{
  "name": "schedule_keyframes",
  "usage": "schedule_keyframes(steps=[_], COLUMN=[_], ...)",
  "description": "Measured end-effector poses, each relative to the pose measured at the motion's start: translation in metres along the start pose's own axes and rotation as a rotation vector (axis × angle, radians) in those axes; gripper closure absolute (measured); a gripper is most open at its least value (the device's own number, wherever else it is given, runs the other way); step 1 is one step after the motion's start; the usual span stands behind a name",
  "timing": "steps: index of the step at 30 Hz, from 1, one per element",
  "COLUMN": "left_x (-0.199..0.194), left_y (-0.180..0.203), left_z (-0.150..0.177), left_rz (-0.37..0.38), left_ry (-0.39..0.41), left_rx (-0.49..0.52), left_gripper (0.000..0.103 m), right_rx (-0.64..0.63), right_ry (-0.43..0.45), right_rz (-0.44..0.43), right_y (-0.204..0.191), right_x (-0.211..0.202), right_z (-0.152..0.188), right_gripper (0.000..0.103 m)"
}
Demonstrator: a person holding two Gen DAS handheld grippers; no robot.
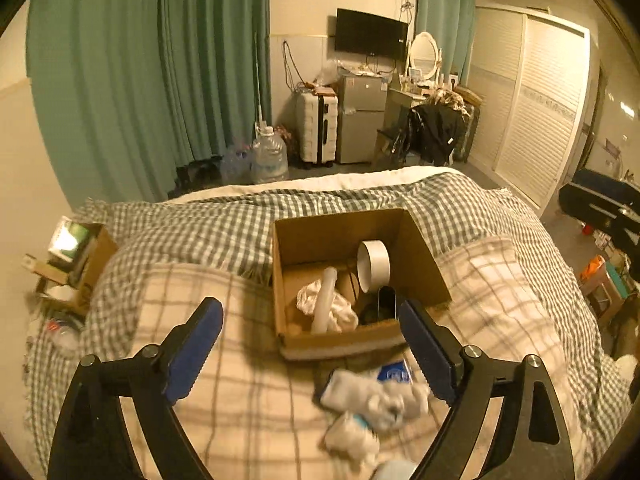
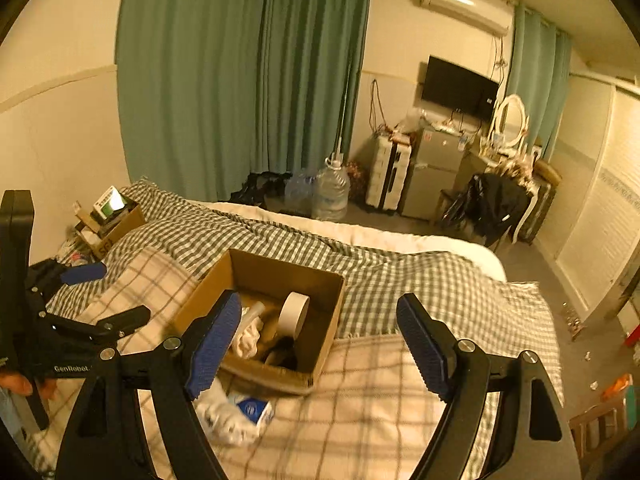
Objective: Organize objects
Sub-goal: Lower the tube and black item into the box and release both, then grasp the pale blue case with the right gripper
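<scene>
An open cardboard box (image 1: 424, 256) sits on the bed. It holds a white tape roll (image 1: 374, 266), a white tube (image 1: 326, 300), crumpled white cloth (image 1: 344, 310) and a dark object. It also shows in the right wrist view (image 2: 324, 304). In front of the box lie white socks (image 1: 380, 398) and a blue-and-white packet (image 1: 396, 372). My left gripper (image 1: 310, 318) is open and empty above them. My right gripper (image 2: 318, 318) is open and empty, right of the box. The left gripper (image 2: 96, 292) shows at the left of the right wrist view.
The bed has a checked quilt (image 1: 200, 224) and a plaid blanket (image 1: 240, 400). A second cardboard box (image 1: 80, 264) with items stands at the bed's left edge. Beyond the bed are water jugs (image 1: 269, 156), a suitcase, a small fridge and a chair with clothes.
</scene>
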State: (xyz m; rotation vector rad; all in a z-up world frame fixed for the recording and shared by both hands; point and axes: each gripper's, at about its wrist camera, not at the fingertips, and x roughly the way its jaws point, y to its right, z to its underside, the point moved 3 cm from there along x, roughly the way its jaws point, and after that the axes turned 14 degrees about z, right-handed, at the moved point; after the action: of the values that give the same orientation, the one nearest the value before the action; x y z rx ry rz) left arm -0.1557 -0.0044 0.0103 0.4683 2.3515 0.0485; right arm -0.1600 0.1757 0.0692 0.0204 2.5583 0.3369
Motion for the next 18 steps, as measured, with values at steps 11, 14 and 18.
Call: schedule_keyframes(steps=[11, 14, 18], left_x=[-0.043, -0.031, -0.012], left_y=[0.010, 0.003, -0.008], left_z=[0.097, 0.128, 0.161], left_rz=[-0.059, -0.086, -0.129], left_ry=[0.035, 0.023, -0.014], left_rx=[-0.058, -0.107, -0.147], left_gripper=[0.003, 0.003, 0.003], right_rx=[-0.016, -0.014, -0.051], right_ry=[0.018, 0.006, -0.086], right_rz=[-0.023, -0.061, -0.106], right_y=[-0.030, -0.050, -0.084], right_x=[-0.060, -0.050, -0.016], right_z=[0.077, 0.108, 0.150], right_gripper=[0.023, 0.023, 0.023])
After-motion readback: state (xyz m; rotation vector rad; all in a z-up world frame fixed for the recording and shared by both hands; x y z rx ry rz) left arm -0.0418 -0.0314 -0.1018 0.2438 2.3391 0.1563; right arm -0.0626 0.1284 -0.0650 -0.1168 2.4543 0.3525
